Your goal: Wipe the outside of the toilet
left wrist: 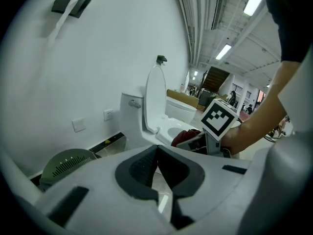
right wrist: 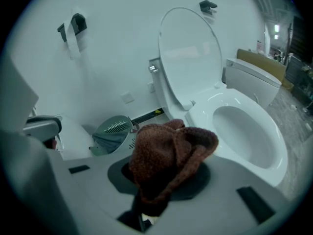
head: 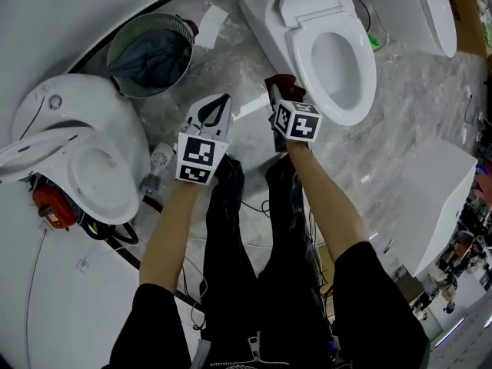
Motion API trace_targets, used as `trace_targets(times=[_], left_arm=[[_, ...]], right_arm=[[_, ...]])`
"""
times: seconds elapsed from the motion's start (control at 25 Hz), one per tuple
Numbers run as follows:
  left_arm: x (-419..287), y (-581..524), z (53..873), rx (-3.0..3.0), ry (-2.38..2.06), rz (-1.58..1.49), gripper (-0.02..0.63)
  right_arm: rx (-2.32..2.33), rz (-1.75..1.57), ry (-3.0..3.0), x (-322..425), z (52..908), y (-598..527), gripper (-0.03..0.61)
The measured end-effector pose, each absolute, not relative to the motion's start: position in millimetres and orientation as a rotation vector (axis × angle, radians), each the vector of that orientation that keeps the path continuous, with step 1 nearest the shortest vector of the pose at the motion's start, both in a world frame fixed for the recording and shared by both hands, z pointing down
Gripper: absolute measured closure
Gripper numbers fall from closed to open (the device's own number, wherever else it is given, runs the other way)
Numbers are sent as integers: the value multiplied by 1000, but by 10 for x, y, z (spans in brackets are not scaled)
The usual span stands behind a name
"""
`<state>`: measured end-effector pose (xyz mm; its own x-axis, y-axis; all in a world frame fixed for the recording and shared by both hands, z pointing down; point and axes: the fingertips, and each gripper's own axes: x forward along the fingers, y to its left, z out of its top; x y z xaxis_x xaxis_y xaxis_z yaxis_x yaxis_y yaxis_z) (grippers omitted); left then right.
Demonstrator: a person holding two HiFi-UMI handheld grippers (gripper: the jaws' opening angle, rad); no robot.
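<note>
The white toilet stands on the marble floor ahead, lid up and seat down; it also shows as the toilet and the toilet. My right gripper is shut on a dark red cloth, held just off the bowl's left outer side. In the right gripper view the bunched cloth covers the right gripper, close to the seat rim. My left gripper hangs to the left over the floor. The left gripper has its pads meeting, with nothing between them.
A metal mesh bin with a grey liner stands left of the toilet. A second toilet sits at the left, and a white box at the right. Cables lie by my black-trousered legs. A paper holder hangs on the wall.
</note>
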<state>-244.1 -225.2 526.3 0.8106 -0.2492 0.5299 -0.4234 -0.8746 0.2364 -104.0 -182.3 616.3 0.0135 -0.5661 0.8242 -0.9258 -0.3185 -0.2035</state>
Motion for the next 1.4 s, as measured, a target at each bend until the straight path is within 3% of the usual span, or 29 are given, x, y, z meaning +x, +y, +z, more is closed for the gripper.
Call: trace_targets(times=[0.6,1.4], left_arm=[[-2696,-2127,6393,2607,-421,767,606],[-2311,-2087,6648,2678,-312,825,606]], right_arm=[[2124,1256,-1304,-531,7661,-2402,491],[2316,1440,-1102,-258,8064,-1652,494]])
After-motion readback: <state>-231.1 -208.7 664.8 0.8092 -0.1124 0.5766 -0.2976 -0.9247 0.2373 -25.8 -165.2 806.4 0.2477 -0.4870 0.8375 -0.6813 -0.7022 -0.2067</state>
